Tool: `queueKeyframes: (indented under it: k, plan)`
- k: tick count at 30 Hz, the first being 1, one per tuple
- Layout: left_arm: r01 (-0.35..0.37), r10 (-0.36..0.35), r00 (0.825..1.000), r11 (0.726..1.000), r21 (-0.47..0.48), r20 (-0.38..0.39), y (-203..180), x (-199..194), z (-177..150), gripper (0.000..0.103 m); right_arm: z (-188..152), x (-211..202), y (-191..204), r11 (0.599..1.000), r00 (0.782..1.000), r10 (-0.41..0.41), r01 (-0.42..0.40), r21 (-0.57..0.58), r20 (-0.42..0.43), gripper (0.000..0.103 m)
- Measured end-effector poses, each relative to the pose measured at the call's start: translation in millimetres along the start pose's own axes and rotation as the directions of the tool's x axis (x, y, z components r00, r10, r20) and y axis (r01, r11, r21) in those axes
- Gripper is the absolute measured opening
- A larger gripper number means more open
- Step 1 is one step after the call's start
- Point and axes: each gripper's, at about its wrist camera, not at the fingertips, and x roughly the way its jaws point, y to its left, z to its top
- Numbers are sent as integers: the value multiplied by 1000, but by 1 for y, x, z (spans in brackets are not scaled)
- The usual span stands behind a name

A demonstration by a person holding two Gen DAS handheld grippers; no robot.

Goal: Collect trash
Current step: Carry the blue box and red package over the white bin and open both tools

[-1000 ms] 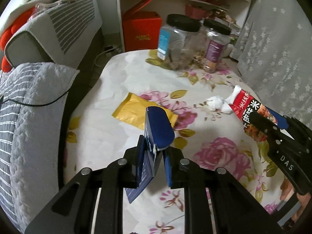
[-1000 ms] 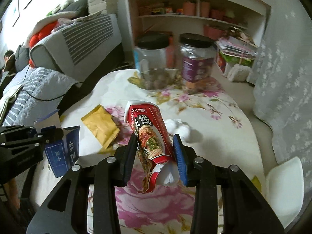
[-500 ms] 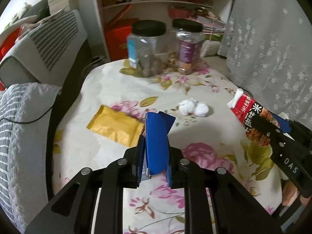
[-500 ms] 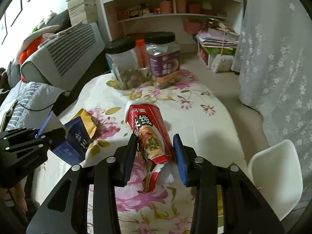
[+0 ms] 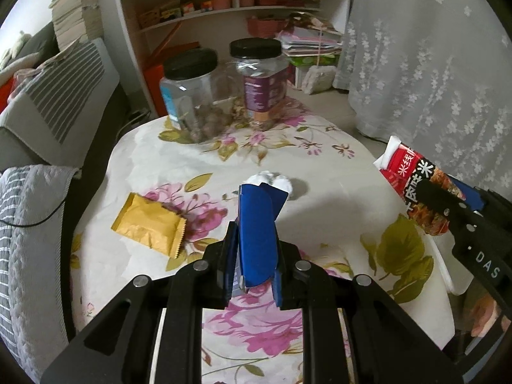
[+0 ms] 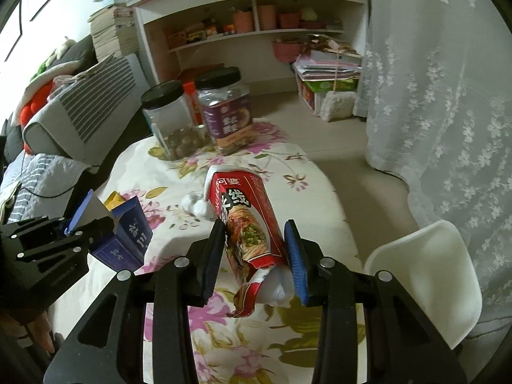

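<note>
A small dark-blue cardboard carton (image 5: 256, 240) with an opened, flapped top and white lettering on its side is clamped upright above the floral tablecloth. A red, crumpled noodle packet (image 6: 248, 224) printed with white characters and a food photo, its torn white lower end hanging down, is pinched lengthwise and held off the cloth. A flat mustard-yellow foil sachet (image 5: 148, 225) with a serrated edge lies on the cloth at the left. Two balled-up white tissues (image 5: 272, 181) rest touching each other near the table's middle

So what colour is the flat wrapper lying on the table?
Golden yellow wrapper with a zigzag edge, clearest in the left wrist view.
</note>
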Motion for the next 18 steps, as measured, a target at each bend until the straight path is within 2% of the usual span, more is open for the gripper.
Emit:
queueKeyframes:
  k: [18]
  plan:
    - [57,-61,998,994,93,31,-74,-5,11,18,-11,-25,-72,991,996,-90,89,100,6,37]
